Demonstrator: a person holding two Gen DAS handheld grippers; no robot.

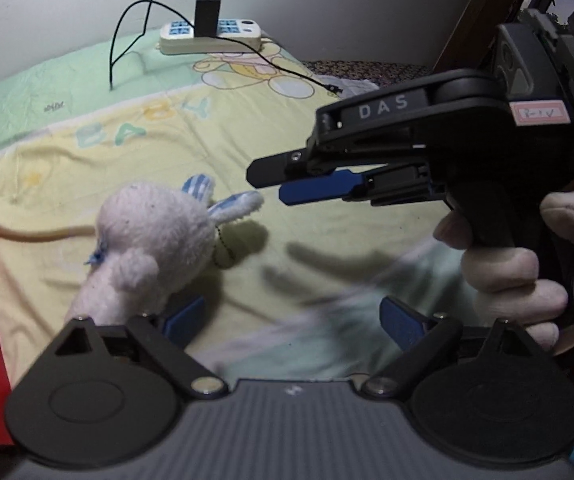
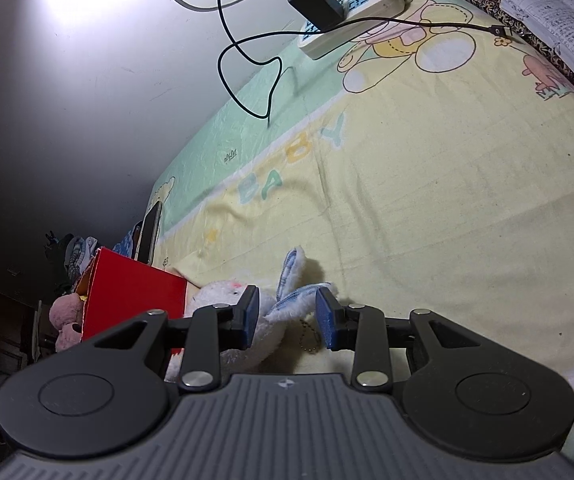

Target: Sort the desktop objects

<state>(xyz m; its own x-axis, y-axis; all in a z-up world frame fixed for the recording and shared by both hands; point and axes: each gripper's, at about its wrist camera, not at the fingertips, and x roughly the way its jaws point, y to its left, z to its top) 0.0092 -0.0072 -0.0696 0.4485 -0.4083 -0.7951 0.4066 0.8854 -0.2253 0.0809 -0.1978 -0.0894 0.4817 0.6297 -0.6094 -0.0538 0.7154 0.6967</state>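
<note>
Looking through the left wrist view, I see the plush rabbit (image 1: 155, 248) lying on the yellow quilt (image 1: 327, 200), its body just ahead of my left gripper (image 1: 293, 320), whose blue pads stand wide apart and hold nothing. The right gripper (image 1: 267, 186) points at the striped ear from the right, fingers looking nearly together from this side angle. In the right wrist view, my right gripper (image 2: 287, 316) is partly open with the ear between its pads, not yet pinched. I think the risk is catching only that floppy ear: the fuzzy pile is soft and may slip, and the bead chain (image 2: 309, 340) could snag the quilt. The red box (image 2: 135, 300) beside the rabbit is stiff, smooth and sharp-edged, an easy thing to knock.
</note>
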